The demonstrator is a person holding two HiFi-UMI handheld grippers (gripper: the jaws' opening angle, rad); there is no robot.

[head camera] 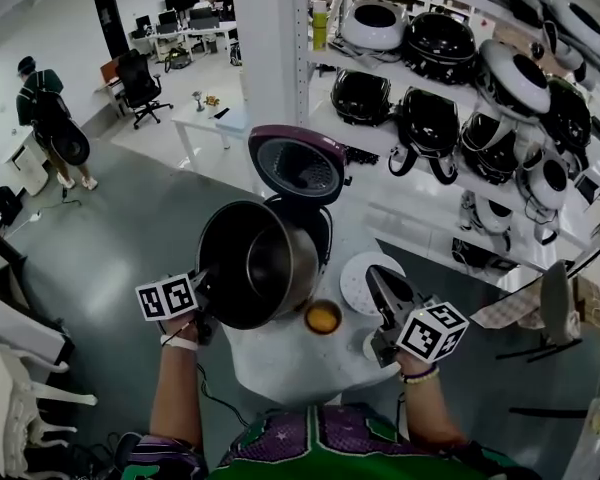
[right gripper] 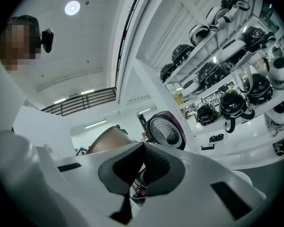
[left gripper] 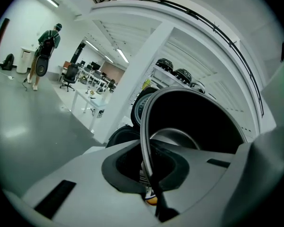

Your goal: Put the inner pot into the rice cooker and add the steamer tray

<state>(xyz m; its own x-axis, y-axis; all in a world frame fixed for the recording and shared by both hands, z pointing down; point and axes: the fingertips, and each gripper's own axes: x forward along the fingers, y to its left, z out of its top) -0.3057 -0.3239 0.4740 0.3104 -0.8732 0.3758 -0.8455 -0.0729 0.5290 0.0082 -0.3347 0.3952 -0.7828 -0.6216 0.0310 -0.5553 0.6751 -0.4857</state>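
The dark metal inner pot (head camera: 255, 263) hangs tilted, its mouth toward me, just in front of the rice cooker (head camera: 305, 223). The cooker's purple lid (head camera: 298, 163) stands open. My left gripper (head camera: 208, 286) is shut on the pot's near rim. In the left gripper view the pot's rim (left gripper: 146, 141) runs between the jaws of the left gripper (left gripper: 149, 176). The white round steamer tray (head camera: 358, 268) lies on the table right of the cooker. My right gripper (head camera: 372, 274) hovers over the tray, shut and holding nothing. The right gripper view shows the right gripper (right gripper: 141, 162), the pot (right gripper: 106, 140) and the lid (right gripper: 166, 132).
A small orange cup (head camera: 323, 317) sits on the round white table (head camera: 280, 363) below the pot. Shelves of many rice cookers (head camera: 480, 88) fill the right. A person (head camera: 45, 103) stands far left; a white desk (head camera: 208, 120) is behind the cooker.
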